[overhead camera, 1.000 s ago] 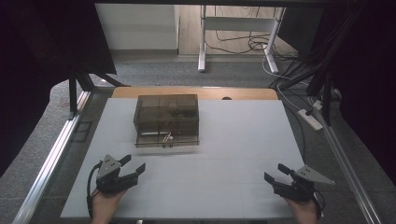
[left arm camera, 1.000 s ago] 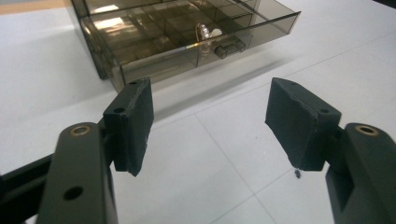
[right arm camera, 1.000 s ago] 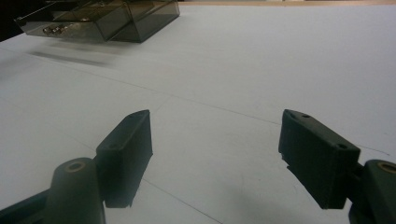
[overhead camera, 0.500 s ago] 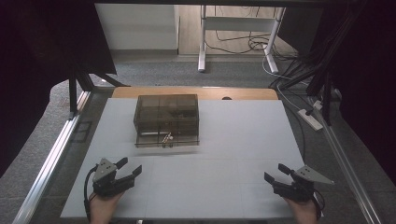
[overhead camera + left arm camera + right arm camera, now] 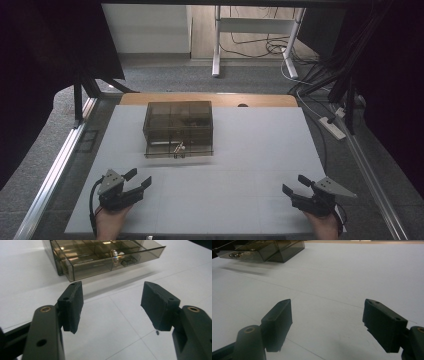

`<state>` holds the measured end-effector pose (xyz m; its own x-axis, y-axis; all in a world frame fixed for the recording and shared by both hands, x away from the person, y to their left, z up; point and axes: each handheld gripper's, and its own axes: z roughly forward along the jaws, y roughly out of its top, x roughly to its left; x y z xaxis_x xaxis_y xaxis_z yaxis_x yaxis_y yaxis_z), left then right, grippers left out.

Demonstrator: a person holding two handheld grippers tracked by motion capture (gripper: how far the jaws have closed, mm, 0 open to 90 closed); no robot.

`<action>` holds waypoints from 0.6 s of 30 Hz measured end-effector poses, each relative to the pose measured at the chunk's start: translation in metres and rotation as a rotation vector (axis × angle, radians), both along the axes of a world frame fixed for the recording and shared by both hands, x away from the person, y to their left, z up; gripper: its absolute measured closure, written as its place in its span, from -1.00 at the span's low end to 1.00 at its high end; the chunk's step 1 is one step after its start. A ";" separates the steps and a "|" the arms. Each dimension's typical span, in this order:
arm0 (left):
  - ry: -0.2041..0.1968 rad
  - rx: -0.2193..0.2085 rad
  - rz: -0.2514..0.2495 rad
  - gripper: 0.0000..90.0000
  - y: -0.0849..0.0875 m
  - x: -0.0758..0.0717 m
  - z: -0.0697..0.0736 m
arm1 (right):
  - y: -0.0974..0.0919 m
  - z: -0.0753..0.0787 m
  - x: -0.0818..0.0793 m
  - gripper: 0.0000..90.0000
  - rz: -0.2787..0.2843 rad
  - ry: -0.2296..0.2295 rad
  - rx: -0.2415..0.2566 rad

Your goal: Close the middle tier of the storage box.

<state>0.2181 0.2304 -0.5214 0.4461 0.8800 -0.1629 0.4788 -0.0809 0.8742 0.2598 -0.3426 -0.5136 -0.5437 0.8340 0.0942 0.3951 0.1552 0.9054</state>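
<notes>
A smoky transparent organiser box (image 5: 178,126) stands on the white table (image 5: 250,150), left of centre toward the back. Its lowest drawer (image 5: 105,258) is pulled out and holds small metal parts (image 5: 115,259). My left gripper (image 5: 138,178) rests near the front left edge, open, nothing between its jaws; the box lies a short way ahead of it (image 5: 113,303). My right gripper (image 5: 295,185) sits near the front right edge, open and empty (image 5: 327,322), with the box (image 5: 262,250) far off at the upper left of its view.
A wooden strip (image 5: 210,99) borders the table's back edge. A metal rail (image 5: 55,170) runs along the left side. Cables and a power strip (image 5: 332,127) lie on the floor at the right. A tiny dark speck (image 5: 157,332) lies on the table by the left gripper.
The left gripper has drawn back a little toward the front edge. The right gripper has barely moved.
</notes>
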 end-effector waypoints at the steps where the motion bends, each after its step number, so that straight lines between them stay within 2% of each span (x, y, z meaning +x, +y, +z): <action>1: 0.001 -0.007 -0.007 -0.21 0.000 0.000 0.000 | 0.001 0.000 0.000 -0.47 0.003 -0.002 -0.002; 6: -0.005 0.001 -0.014 -0.20 -0.003 0.000 0.001 | 0.007 0.001 -0.004 -0.46 0.019 -0.007 0.000; 10: -0.007 0.001 -0.016 -0.18 -0.004 0.002 0.001 | 0.014 0.001 -0.005 -0.46 0.035 -0.022 -0.017; 14: 0.005 0.001 -0.033 -0.12 -0.005 0.002 0.001 | 0.022 0.002 -0.005 -0.46 0.047 -0.026 -0.025; 18: -0.003 0.009 -0.040 -0.11 -0.007 0.001 0.002 | 0.032 0.002 -0.005 -0.44 0.079 -0.029 -0.020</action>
<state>0.2192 0.2231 -0.5191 0.4813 0.8630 -0.1536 0.4724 -0.1078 0.8747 0.2551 -0.3103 -0.5114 -0.6100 0.7900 0.0609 0.3543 0.2032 0.9128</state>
